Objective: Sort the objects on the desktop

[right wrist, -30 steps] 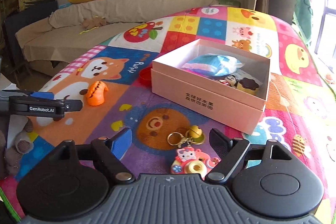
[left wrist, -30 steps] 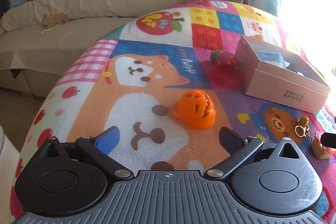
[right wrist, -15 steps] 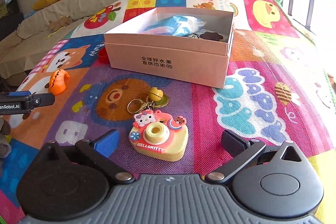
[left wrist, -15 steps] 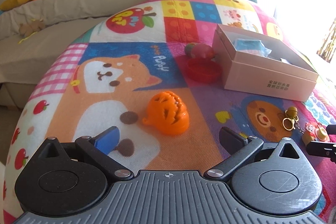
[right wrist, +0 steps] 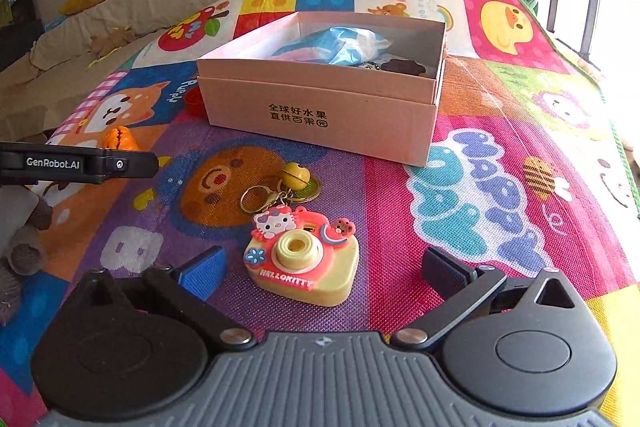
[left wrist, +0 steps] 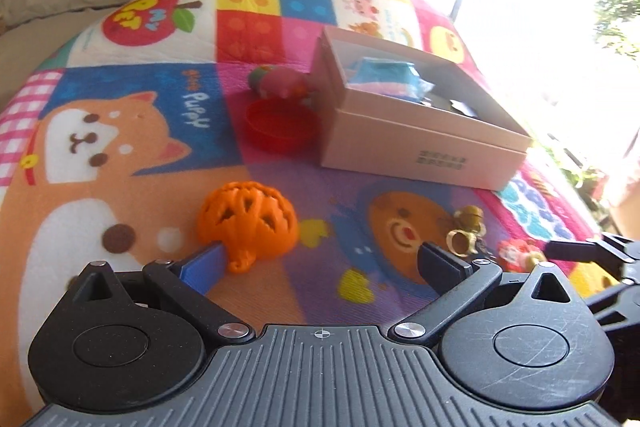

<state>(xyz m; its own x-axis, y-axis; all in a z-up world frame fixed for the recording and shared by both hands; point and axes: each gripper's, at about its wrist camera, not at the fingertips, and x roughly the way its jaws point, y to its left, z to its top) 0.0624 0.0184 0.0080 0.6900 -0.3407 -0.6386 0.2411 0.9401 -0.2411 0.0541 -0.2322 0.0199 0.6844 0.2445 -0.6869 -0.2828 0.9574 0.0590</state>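
The pink box sits open near the middle of the bench, which is covered by a cartoon play mat, and it serves as the landmark here; a blue packet and a few small dark items already lie inside, so it is probably where the loose things are being gathered. On the near side of the box, toward the right wrist camera, lies a toy camera with a key ring and a small yellow bell on its chain. The camera lies on its back, lens up, its long axis running roughly across the view and parallel to the box's near wall, with the chain trailing toward the box. The right gripper has its jaws as wide as they go, one finger on each side of the camera, neither touching it, apparently lined up to close across its long sides. To the box's left, farther off, lies an orange pumpkin toy on its side, its curled stem pointing toward the left gripper. That gripper is also wide open and holds nothing; its blue pad is just beside the stem, and contact is unclear. A red bowl and a pink toy rest against the box's left end.
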